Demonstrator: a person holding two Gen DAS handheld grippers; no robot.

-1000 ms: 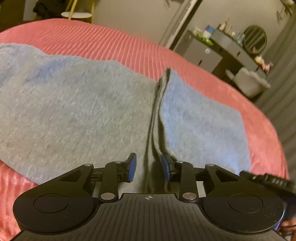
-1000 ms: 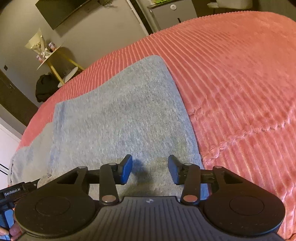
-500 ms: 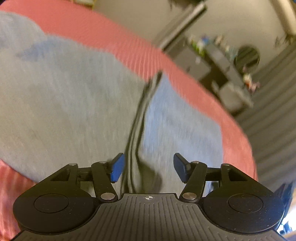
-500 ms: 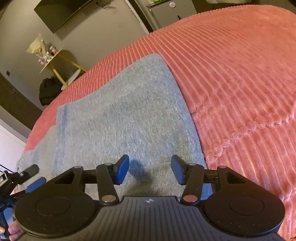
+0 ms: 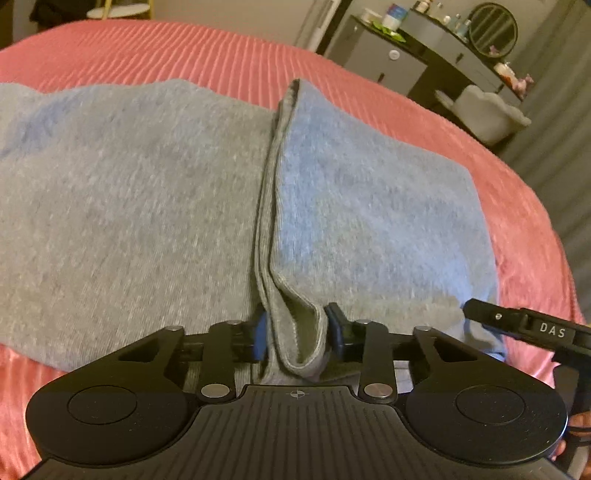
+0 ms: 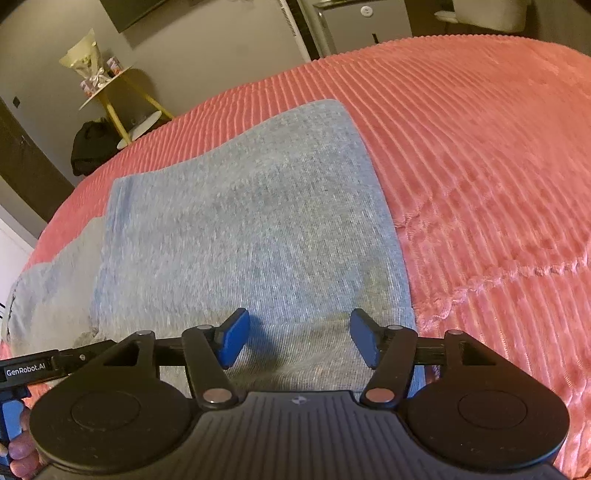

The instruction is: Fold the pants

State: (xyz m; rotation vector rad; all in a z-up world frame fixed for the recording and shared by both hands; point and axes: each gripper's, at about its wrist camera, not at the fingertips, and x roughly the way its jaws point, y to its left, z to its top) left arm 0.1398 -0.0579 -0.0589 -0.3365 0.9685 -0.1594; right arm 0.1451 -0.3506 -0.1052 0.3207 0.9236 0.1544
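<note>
Salmon-pink ribbed bedspread (image 6: 480, 155) covers the bed on which grey sweatpants (image 6: 240, 221) lie spread flat, with a dark dresser (image 5: 417, 55) and a round mirror (image 5: 493, 24) against the far wall in the left wrist view. At the near edge of the sweatpants, the left claw (image 5: 295, 330) has its jaws drawn in on a raised ridge of hemmed grey cloth, which bunches up between the two fingers; a fold line runs away from it across the fabric. Just to its right, the right claw (image 6: 297, 339) hovers over the near edge of the sweatpants with its blue-padded fingers (image 6: 232, 338) spread wide, nothing between them. In the right wrist view, a small yellow-legged side table (image 6: 110, 92) stands beyond the bed by the wall.
</note>
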